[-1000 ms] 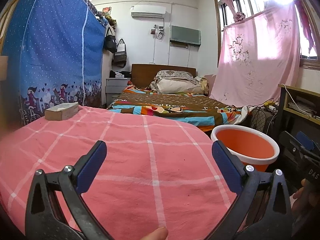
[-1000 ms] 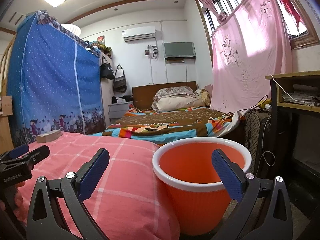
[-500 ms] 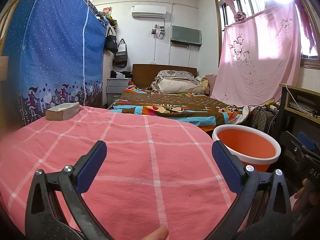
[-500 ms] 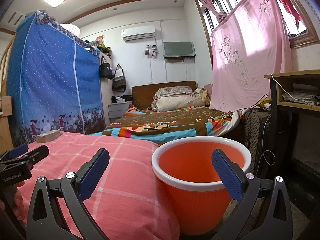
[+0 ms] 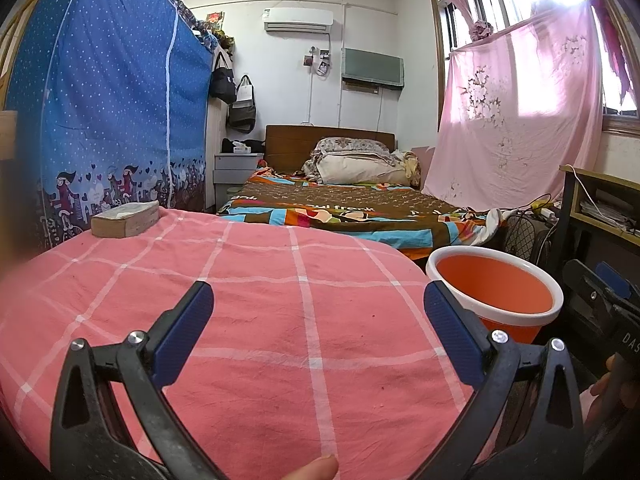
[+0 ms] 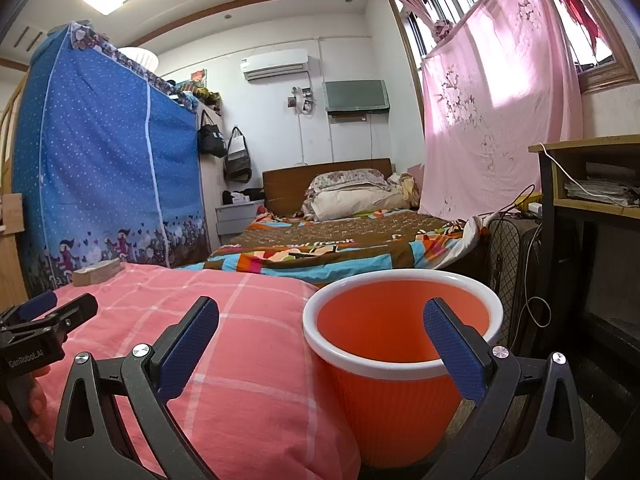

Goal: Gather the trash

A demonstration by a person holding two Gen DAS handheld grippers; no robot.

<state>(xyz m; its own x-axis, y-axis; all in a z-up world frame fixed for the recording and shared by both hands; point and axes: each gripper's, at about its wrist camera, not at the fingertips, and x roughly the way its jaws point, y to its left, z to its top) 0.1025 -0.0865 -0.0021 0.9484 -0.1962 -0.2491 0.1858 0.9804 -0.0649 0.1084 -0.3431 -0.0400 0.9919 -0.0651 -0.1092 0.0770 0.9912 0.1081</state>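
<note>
Room: bedroom with a pink checked cloth (image 5: 280, 320) over a rounded surface in front, a bed (image 5: 340, 208) with a patterned spread behind it at 12 o'clock.
Bin: orange ribbed bucket (image 6: 400, 360) with a white rim, round, standing just beside the pink cloth's edge; at 3 o'clock in the left wrist view (image 5: 496, 292), dead ahead in the right wrist view.
Left gripper (image 5: 318, 328): blue-padded fingers spread wide above the pink cloth, nothing between them.
Right gripper (image 6: 320, 340): fingers spread wide, framing the bucket's near rim, not touching it as far as can be seen.
Trash: no loose litter can be made out on the cloth.
Around: a tan rectangular block (image 5: 125, 219) lies on the cloth at 10 o'clock; blue dotted fabric wardrobe (image 5: 108, 112) at 9 o'clock; pink sheet (image 5: 516, 120) hung over the window at 2 o'clock; wooden desk (image 6: 592, 184) with cables at 3 o'clock.
Writing: "GenRoboLAI" on the left gripper's body in the right wrist view; "DAS" partly legible on the right gripper's body; the bedspread lettering is only partly legible.
</note>
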